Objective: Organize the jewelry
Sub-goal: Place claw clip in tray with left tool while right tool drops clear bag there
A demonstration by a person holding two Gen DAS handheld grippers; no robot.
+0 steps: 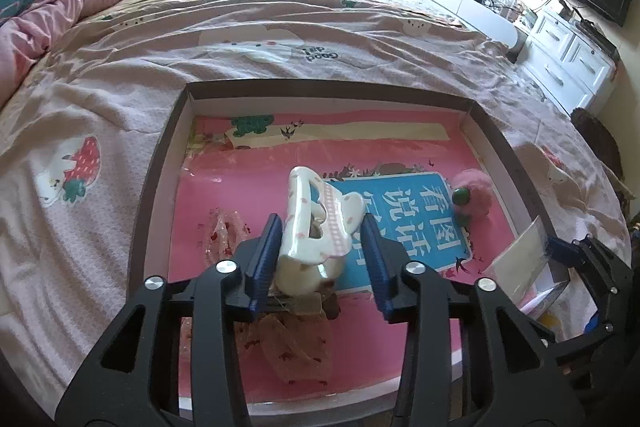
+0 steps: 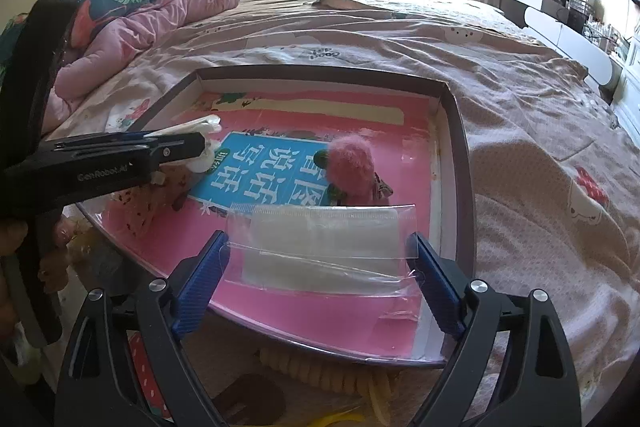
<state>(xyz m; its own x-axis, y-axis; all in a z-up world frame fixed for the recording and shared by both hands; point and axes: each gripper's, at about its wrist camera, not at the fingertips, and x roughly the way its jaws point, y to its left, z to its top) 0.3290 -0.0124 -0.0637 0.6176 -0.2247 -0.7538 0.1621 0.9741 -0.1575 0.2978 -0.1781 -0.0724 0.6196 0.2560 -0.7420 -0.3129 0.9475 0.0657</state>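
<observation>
My left gripper (image 1: 320, 247) is shut on a white hair claw clip (image 1: 310, 227) with small pink marks, held above a shallow dark-rimmed box (image 1: 160, 155) lined with a pink book cover. In the right wrist view the clip (image 2: 202, 143) juts from the left gripper (image 2: 176, 147). My right gripper (image 2: 320, 263) is shut on a clear plastic bag (image 2: 324, 243), held flat over the box's near right part (image 2: 460, 147). A fuzzy pink pom hair accessory (image 2: 352, 167) with green beads lies in the box, also seen in the left view (image 1: 474, 193).
The box sits on a bed with a pinkish printed cover (image 1: 280, 27). A translucent clip (image 1: 224, 231) and a brown patterned hair item (image 1: 296, 347) lie in the box. A yellow coiled hair tie (image 2: 320, 371) lies before the box. White drawers (image 1: 568, 59) stand right.
</observation>
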